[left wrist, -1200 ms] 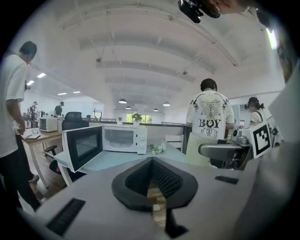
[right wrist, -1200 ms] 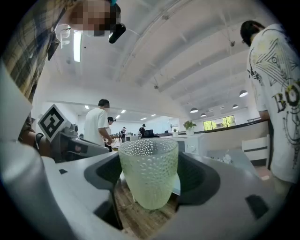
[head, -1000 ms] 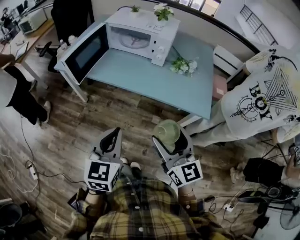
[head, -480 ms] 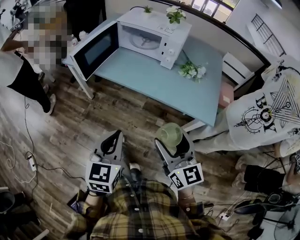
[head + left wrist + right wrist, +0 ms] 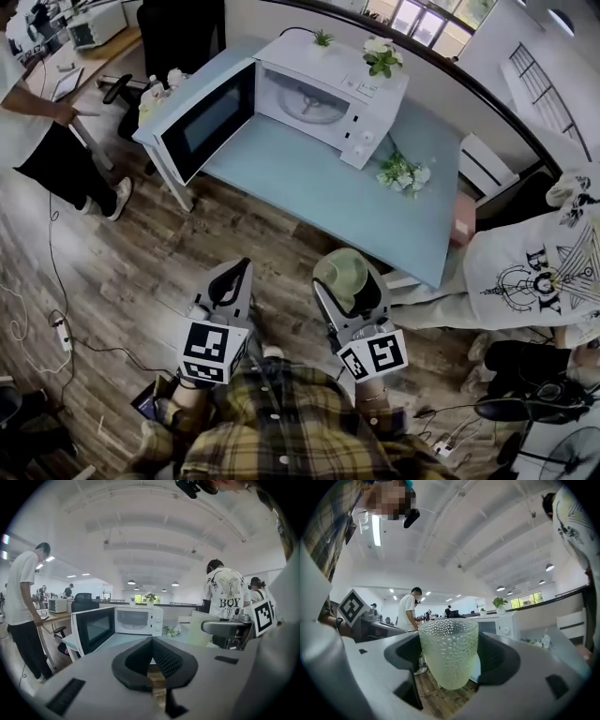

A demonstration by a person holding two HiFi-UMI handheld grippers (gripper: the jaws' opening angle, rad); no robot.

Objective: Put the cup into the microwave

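Right gripper has the cup: pale green pebbled glass, upright, mouth up, w/ both dark pads pressed on its sides, jaws spread only as wide as the cup. It hangs over the wood floor, well apart from the table, low in the head view just right of centre.

Left gripper sits at 9 o'clock of the right one, approx level w/ it. Its jaws are closed tip to tip, nothing btw them, just a sliver of floor showing through the loop of the pads.

At 12 o'clock from both grippers: the light blue table, & on its far side the white microwave. The door is swung wide open toward 9 o'clock, dark window facing out, and the round turntable shows inside. Control knobs are on the 3 o'clock end of the front. On top of the microwave there's a potted plant w/ white blooms & a smaller green one. A bunch of white flowers lies on the table at 4 o'clock of the microwave.

At 3 o'clock of the grippers a person in a white printed tee is beside the table's end. At 10 o'clock another person, white top & dark trousers, stands by a wooden desk.
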